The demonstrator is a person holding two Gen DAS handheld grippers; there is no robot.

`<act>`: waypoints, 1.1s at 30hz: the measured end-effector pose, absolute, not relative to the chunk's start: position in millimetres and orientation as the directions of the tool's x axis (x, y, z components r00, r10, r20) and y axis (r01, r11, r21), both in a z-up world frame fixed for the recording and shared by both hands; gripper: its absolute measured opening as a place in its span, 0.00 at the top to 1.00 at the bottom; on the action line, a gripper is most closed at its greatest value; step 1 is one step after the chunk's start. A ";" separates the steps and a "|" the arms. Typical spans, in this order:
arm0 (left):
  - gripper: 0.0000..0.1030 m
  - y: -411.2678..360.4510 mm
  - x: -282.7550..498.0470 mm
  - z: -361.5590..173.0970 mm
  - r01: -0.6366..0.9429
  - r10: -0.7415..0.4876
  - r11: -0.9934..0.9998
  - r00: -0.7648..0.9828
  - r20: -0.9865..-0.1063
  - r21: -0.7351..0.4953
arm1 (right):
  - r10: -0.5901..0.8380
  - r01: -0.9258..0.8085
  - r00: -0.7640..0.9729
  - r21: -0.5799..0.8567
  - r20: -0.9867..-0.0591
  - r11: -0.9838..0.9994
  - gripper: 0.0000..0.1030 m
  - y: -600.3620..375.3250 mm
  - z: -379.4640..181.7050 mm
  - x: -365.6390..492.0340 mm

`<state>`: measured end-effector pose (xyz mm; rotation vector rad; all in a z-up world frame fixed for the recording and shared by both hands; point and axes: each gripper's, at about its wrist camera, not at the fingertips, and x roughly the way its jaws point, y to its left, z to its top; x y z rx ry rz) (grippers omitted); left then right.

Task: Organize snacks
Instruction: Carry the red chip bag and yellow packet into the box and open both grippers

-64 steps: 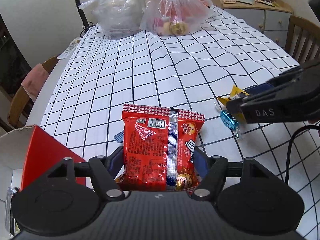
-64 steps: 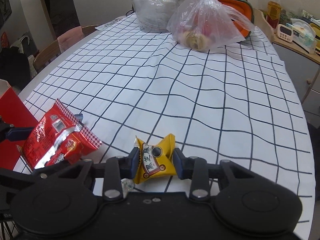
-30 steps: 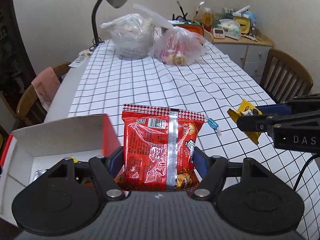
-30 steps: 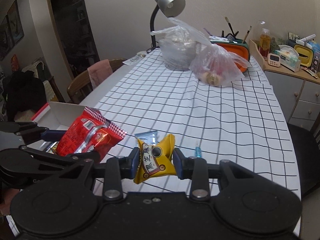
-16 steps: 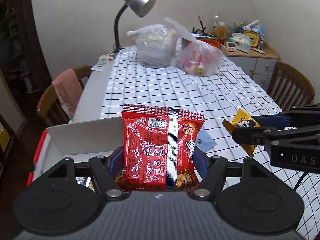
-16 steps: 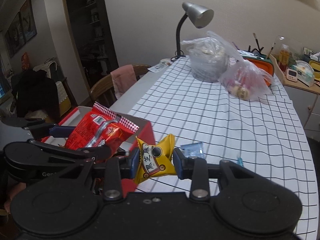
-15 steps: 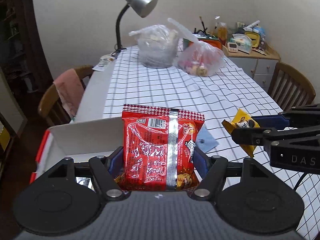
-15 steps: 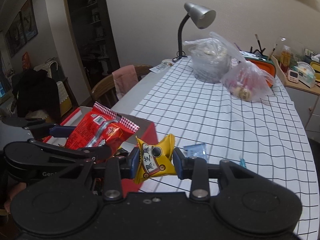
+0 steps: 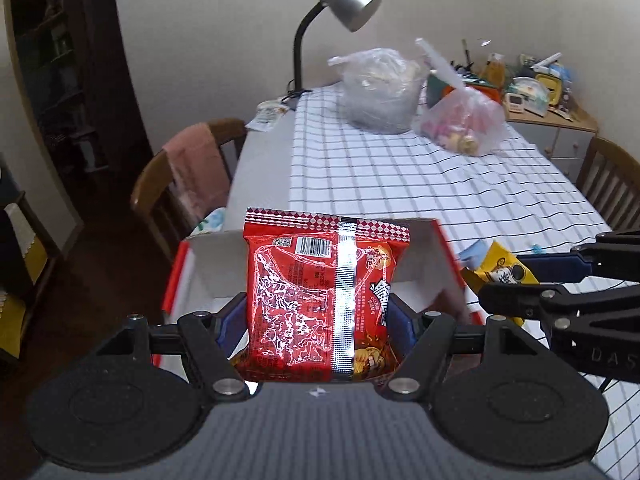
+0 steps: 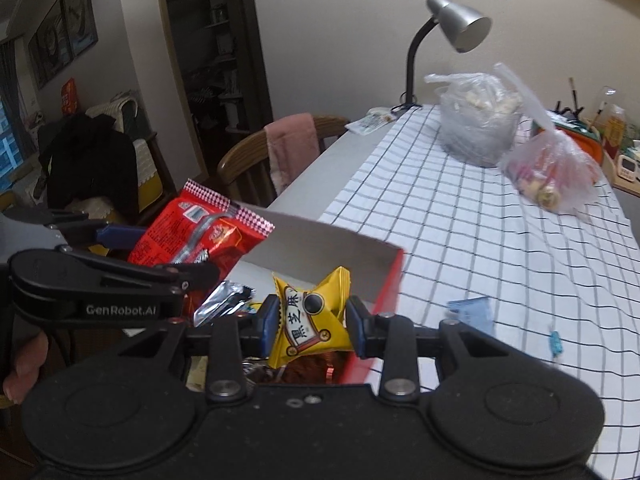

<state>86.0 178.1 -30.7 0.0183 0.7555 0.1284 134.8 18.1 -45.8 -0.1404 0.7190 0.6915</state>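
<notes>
Two claws clamped — left claw (image 9: 320,316) on red packet (image 9: 320,300), right claw (image 10: 312,326) on yellow packet (image 10: 310,320), over red box (image 10: 384,280), lamp (image 10: 456,32) beyond

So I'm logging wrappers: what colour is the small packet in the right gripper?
Yellow packet, with black characters; clearest in the right wrist view.

The open box (image 10: 384,280) sits at the near left edge of the tabletop (image 10: 460,216). The left tool (image 9: 320,316) holds the noodle packet (image 9: 320,292) above it; to its right, the right tool (image 10: 312,324) holds the small snack pouch (image 10: 312,320) over the box's right wall. Two plastic bags (image 9: 380,92) and a lamp (image 9: 344,0) stand at the far end.
</notes>
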 end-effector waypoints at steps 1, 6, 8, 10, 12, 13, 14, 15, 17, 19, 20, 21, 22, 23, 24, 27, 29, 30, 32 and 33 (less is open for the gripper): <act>0.31 183.3 87.3 -33.4 -0.113 0.128 0.991 0.715 -0.687 0.066 | 0.531 -0.632 0.539 0.104 -0.654 0.768 0.67 24.5 -48.5 135.0; 0.31 208.7 95.3 -51.1 -0.141 0.162 0.986 0.679 -0.716 0.089 | 0.516 -0.647 0.519 0.082 -0.682 0.758 0.67 51.6 -63.2 138.8; 0.31 218.7 99.7 -58.6 -0.153 0.172 0.984 0.665 -0.726 0.094 | 0.510 -0.649 0.508 0.081 -0.694 0.756 0.67 60.4 -70.0 141.3; 0.31 226.6 104.7 -65.0 -0.151 0.170 0.984 0.654 -0.737 0.093 | 0.500 -0.653 0.500 0.071 -0.708 0.754 0.67 70.2 -77.8 143.7; 0.31 231.0 109.8 -71.0 -0.148 0.176 0.983 0.644 -0.744 0.105 | 0.491 -0.658 0.489 0.064 -0.721 0.750 0.67 78.6 -85.1 145.1; 0.31 232.3 111.9 -73.8 -0.142 0.175 0.984 0.640 -0.748 0.109 | 0.486 -0.661 0.483 0.061 -0.728 0.748 0.67 82.8 -88.7 145.2; 0.31 233.0 113.9 -76.6 -0.137 0.175 0.984 0.636 -0.752 0.113 | 0.483 -0.665 0.477 0.057 -0.734 0.744 0.67 86.9 -92.4 145.7; 0.31 233.1 116.2 -79.4 -0.133 0.174 0.984 0.630 -0.757 0.116 | 0.479 -0.670 0.470 0.054 -0.742 0.740 0.67 90.8 -95.9 145.9; 0.31 231.8 119.5 -84.6 -0.112 0.167 0.986 0.622 -0.765 0.124 | 0.471 -0.679 0.455 0.047 -0.755 0.732 0.68 97.5 -103.0 145.8; 0.31 228.4 123.1 -90.0 -0.090 0.166 0.986 0.614 -0.771 0.141 | 0.463 -0.689 0.442 0.040 -0.768 0.724 0.68 102.7 -109.7 145.2; 0.31 226.7 124.8 -92.5 -0.081 0.165 0.986 0.609 -0.776 0.146 | 0.459 -0.691 0.437 0.038 -0.774 0.722 0.68 104.4 -112.3 144.5; 0.31 225.2 126.2 -94.9 -0.071 0.161 0.986 0.604 -0.780 0.149 | 0.456 -0.693 0.432 0.037 -0.779 0.720 0.68 106.3 -114.7 144.2; 0.31 224.0 127.8 -97.0 -0.063 0.159 0.986 0.599 -0.785 0.152 | 0.452 -0.697 0.427 0.033 -0.783 0.716 0.68 108.1 -116.9 143.6; 0.31 223.1 129.6 -99.6 -0.053 0.155 0.987 0.591 -0.792 0.154 | 0.446 -0.699 0.426 0.026 -0.787 0.715 0.68 109.1 -118.3 142.9; 0.31 222.2 131.9 -102.2 -0.041 0.149 0.987 0.581 -0.800 0.154 | 0.440 -0.699 0.427 0.019 -0.790 0.715 0.68 110.6 -119.7 142.4; 0.31 220.2 136.4 -108.8 -0.014 0.136 0.988 0.558 -0.819 0.155 | 0.424 -0.702 0.419 0.010 -0.803 0.712 0.67 113.5 -123.7 141.9; 0.31 220.1 138.6 -112.5 -0.002 0.129 0.988 0.541 -0.831 0.153 | 0.421 -0.705 0.407 0.015 -0.811 0.709 0.67 114.0 -126.2 141.3; 0.31 220.0 139.7 -114.5 0.001 0.131 0.988 0.535 -0.834 0.156 | 0.421 -0.707 0.398 0.020 -0.815 0.707 0.66 114.5 -126.8 141.2; 0.31 219.9 140.0 -116.6 0.002 0.135 0.987 0.528 -0.839 0.160 | 0.420 -0.712 0.392 0.020 -0.818 0.702 0.65 115.9 -126.9 139.2; 0.31 220.4 140.2 -116.5 0.001 0.131 0.988 0.526 -0.840 0.155 | 0.420 -0.714 0.388 0.020 -0.820 0.700 0.64 116.2 -127.1 138.4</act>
